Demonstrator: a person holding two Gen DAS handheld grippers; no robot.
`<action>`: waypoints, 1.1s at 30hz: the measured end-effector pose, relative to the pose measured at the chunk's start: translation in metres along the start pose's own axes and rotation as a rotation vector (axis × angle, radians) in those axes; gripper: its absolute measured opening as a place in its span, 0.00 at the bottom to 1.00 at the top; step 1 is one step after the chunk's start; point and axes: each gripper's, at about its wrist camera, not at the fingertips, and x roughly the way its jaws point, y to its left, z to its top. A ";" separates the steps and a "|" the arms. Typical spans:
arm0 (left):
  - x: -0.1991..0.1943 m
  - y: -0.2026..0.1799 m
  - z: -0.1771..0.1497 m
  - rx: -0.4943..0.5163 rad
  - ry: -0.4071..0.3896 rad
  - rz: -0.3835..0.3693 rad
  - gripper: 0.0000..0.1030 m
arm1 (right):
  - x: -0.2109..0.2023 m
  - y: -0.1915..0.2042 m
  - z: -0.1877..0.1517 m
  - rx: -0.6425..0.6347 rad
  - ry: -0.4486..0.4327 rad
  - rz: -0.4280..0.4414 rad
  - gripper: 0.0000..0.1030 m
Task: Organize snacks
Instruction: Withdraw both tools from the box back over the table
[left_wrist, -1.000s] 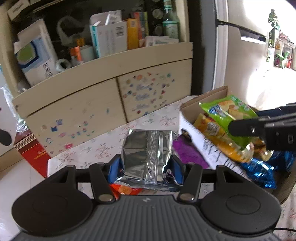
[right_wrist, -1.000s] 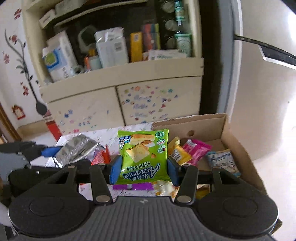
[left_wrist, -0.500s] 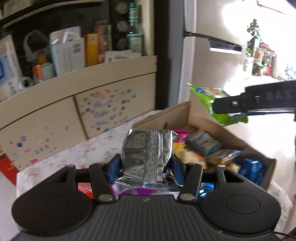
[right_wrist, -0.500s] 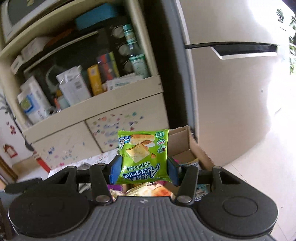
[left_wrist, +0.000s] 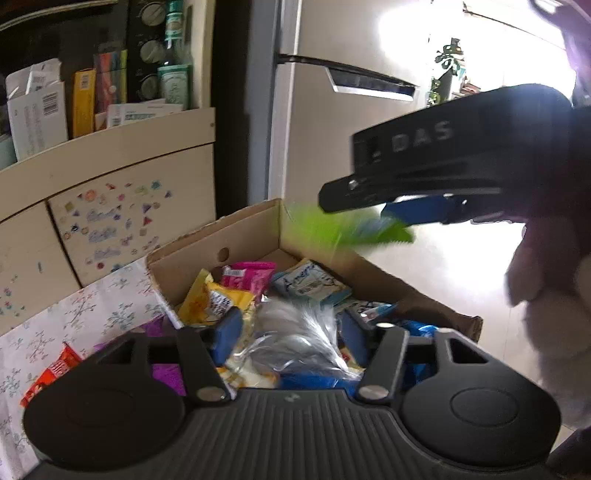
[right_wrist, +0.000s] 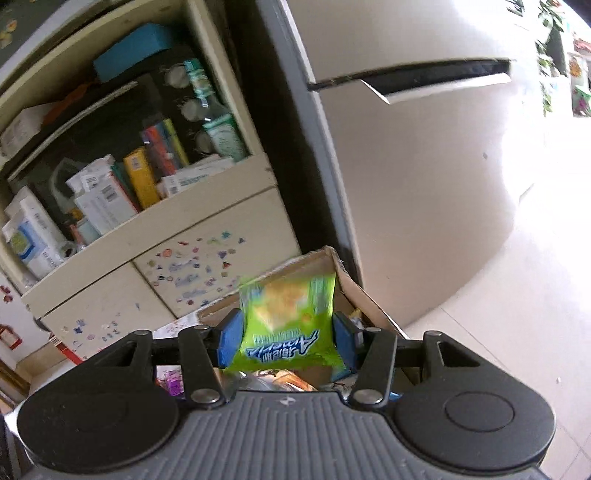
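My left gripper (left_wrist: 288, 336) hangs over the open cardboard box (left_wrist: 251, 229), and its jaws are opening. A blurred silver packet (left_wrist: 295, 328) lies between the blue pads, loose from the left one, and is sinking onto the snacks in the box. My right gripper (right_wrist: 288, 339) is over the box's far right side with a green snack packet (right_wrist: 288, 317) between its pads. Those jaws are opening too, though the pads still touch the packet. In the left wrist view the right gripper (left_wrist: 369, 225) and the green packet (left_wrist: 328, 229) are at the upper right.
The box holds yellow, pink, pale blue and dark blue packets. An orange-red packet (left_wrist: 51, 373) and a purple one (left_wrist: 166, 373) lie on the flowered tablecloth (left_wrist: 92, 310). Behind stand a stickered cabinet (left_wrist: 129, 218) with stocked shelves and a fridge (left_wrist: 332, 129). A person's hand (left_wrist: 546, 266) is at right.
The left gripper swung right over the box, its jaws widened and the silver packet slipped down. The right gripper rolled and came closer in the left wrist view, still carrying the green packet.
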 end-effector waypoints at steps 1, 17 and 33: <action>-0.002 -0.001 0.000 0.000 -0.012 -0.002 0.73 | 0.000 -0.001 0.000 0.008 0.005 -0.001 0.60; -0.031 0.039 0.006 -0.025 -0.005 0.096 0.83 | 0.005 0.011 -0.004 0.001 0.022 0.031 0.70; -0.065 0.118 -0.001 -0.093 0.024 0.276 0.87 | 0.016 0.047 -0.014 -0.093 0.060 0.121 0.70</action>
